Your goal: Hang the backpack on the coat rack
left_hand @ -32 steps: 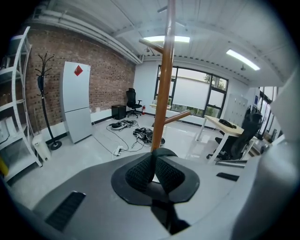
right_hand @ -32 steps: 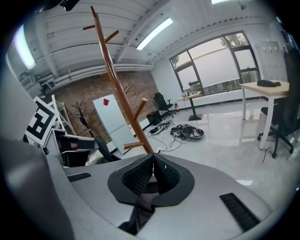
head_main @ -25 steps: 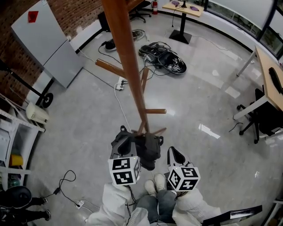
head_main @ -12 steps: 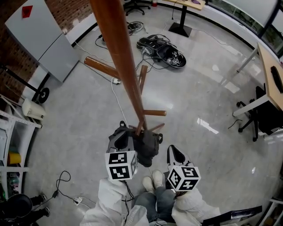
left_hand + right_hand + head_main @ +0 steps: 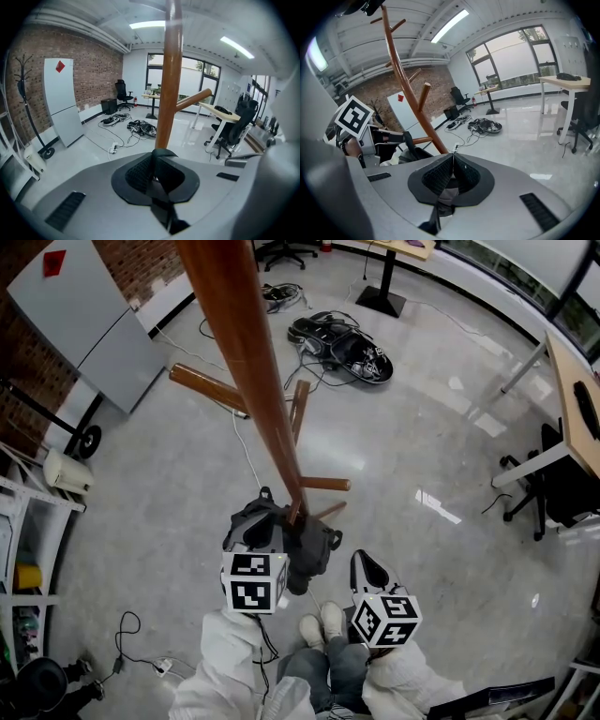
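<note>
The brown wooden coat rack (image 5: 253,362) rises from the floor just ahead of me, with pegs low on its pole (image 5: 169,93). A dark grey backpack (image 5: 305,545) hangs off the floor against the pole's base. My left gripper (image 5: 261,538) is beside it, with jaws shut (image 5: 152,161). The right gripper view shows a black backpack strap (image 5: 408,140) running from the left gripper (image 5: 370,136). My right gripper (image 5: 367,566) hangs to the right of the backpack, apart from it. It is shut (image 5: 452,164) with nothing between its pads.
A tangle of cables and dark gear (image 5: 342,348) lies on the floor beyond the rack. A grey cabinet (image 5: 89,324) stands by the brick wall. At the right are a desk (image 5: 572,399) and an office chair (image 5: 562,493). White shelving (image 5: 23,540) is at the left.
The left gripper and the backpack have risen a little and moved closer to the pole. The right gripper has hardly moved.
</note>
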Available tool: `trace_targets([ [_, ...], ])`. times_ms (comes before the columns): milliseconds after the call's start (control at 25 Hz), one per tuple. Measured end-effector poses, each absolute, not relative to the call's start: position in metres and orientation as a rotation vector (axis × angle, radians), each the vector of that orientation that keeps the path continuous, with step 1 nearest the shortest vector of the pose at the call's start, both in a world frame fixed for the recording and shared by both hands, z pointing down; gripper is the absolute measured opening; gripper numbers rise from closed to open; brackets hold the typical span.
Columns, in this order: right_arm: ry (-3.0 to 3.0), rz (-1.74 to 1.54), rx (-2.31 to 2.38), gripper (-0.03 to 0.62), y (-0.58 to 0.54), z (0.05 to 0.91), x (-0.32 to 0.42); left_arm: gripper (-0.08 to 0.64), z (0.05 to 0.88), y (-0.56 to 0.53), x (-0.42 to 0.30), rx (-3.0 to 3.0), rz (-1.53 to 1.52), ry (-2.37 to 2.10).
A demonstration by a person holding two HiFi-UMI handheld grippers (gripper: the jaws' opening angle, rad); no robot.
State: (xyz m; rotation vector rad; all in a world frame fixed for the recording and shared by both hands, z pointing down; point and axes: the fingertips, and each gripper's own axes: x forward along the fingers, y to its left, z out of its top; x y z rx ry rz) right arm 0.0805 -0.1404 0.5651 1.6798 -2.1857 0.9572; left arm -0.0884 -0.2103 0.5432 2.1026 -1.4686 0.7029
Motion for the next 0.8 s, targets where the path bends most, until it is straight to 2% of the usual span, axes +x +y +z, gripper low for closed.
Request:
trace_targets([
  [800, -2.173, 0.977, 1.676, 0.012, -0.142, 0.573, 0.088, 0.018, 0.573, -0.238, -0.085, 2.168, 0.697, -1.345],
])
